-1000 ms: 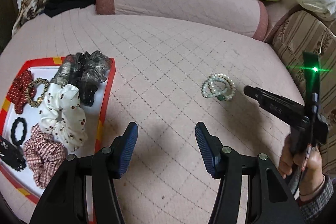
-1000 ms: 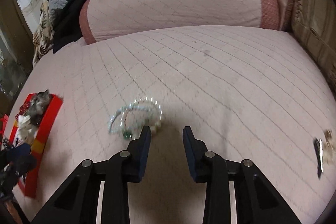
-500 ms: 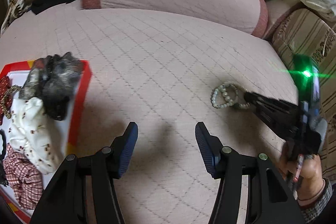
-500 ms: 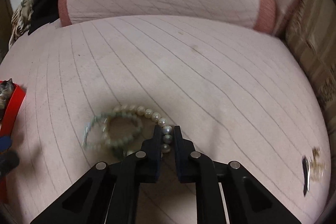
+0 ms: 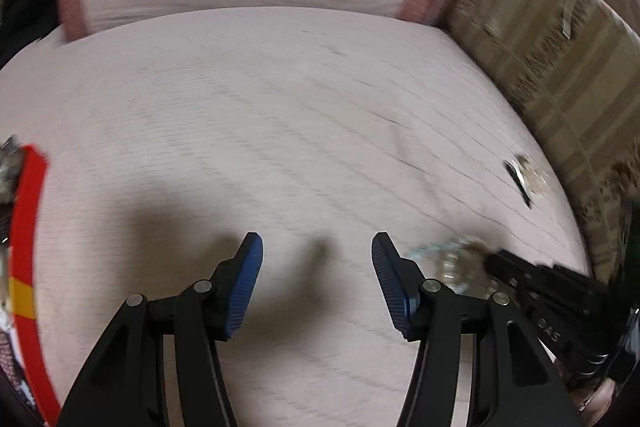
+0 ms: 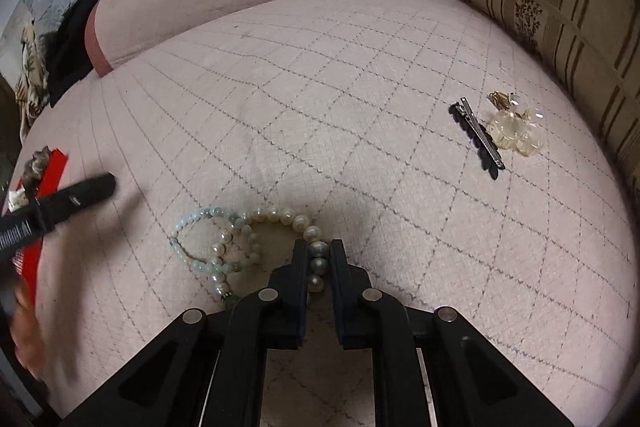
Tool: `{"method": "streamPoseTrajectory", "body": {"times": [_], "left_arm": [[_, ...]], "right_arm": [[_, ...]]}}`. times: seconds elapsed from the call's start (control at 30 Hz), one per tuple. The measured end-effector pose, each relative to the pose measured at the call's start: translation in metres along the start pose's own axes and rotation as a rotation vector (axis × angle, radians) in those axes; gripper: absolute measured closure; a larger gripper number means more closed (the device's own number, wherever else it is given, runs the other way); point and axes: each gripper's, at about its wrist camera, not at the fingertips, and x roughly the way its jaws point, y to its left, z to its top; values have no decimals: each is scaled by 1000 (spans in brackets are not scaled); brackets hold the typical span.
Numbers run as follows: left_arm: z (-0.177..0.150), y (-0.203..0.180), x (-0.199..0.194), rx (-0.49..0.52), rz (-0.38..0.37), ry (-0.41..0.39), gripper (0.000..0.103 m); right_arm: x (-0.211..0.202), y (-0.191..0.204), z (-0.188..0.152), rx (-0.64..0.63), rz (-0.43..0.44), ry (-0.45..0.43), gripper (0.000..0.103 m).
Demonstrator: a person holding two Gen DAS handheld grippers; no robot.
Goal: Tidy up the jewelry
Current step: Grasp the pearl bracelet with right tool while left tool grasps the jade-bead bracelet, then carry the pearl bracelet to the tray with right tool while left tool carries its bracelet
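Your right gripper (image 6: 319, 259) has just pinched shut on the pearl bracelet (image 6: 280, 223) lying on the cushion (image 6: 360, 67), so it's ready to lift. Your left gripper (image 5: 316, 283) hangs half-open, empty, with the red tray (image 5: 30, 227) off to its left.

Left tongs (image 5: 317, 275) gape over the pink quilt (image 5: 280, 131) — blurred beads (image 5: 452, 259) just right.

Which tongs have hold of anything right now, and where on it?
The right tongs are shut on the pearl bracelet, pinching a few beads on its near-right arc. The left tongs are open and hold nothing.
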Motion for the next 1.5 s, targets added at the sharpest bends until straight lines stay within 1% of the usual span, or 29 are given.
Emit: {"method": "streamPoseTrajectory", "body": {"times": [0.07, 0.13, 0.2, 0.23, 0.27, 0.3, 0.33, 0.43, 0.53, 0.6, 0.63, 0.67, 0.77, 0.87, 0.97, 1.03, 1.23, 1.33, 1.43, 1.5], "left_arm": [[-4, -17, 6, 53, -14, 7, 47], [-7, -33, 13, 105, -9, 23, 48], [-10, -43, 21, 139, -4, 37, 50], [-11, -47, 25, 155, -4, 48, 55], [-12, -52, 27, 164, -5, 58, 59], [-11, -54, 32, 174, -5, 69, 60], [-12, -56, 35, 183, -2, 76, 61], [-13, -57, 37, 202, 17, 65, 61], [-14, -58, 39, 201, 21, 61, 61], [-18, -64, 39, 223, 21, 65, 76], [-21, -68, 38, 242, 22, 68, 92], [-23, -69, 36, 248, 15, 76, 98], [-25, -65, 29, 215, -2, 76, 98], [-32, -53, 11, 188, 36, 34, 98], [-37, -40, -6, 151, 30, 12, 98], [-43, -28, -24, 126, 36, -14, 98], [-60, 9, -73, 32, 37, -76, 98], [-71, 28, -97, -13, 40, -104, 98], [-83, 46, -116, -55, 66, -128, 98], [-89, 58, -128, -80, 80, -144, 98]], "right_arm": [[0, -2, 0, -26, -10, -6, 92], [1, -5, 1, -18, 11, 0, 92], [0, -11, 1, 0, 36, 5, 92], [0, -13, 2, 9, 47, 9, 92], [2, -12, 4, 14, 54, 12, 92], [1, -13, 4, 15, 59, 13, 92], [1, -13, 5, 14, 61, 15, 92], [1, -13, 5, 12, 64, 16, 92], [3, -9, 4, 9, 60, 15, 91], [6, -5, 5, -7, 45, 10, 91], [7, -2, 5, -23, 32, 6, 91], [8, 2, 5, -41, 20, 1, 91], [9, 5, 5, -57, 8, -7, 91], [8, 2, 5, -35, 22, -17, 91], [5, -1, 5, -3, 39, -34, 92], [3, -2, 5, 13, 51, -52, 92], [-15, 6, 1, 14, 32, -141, 92], [-22, 11, -2, 19, 30, -165, 92], [-30, 21, -7, 2, 8, -176, 92], [-36, 27, -9, 2, 10, -178, 92]]}}
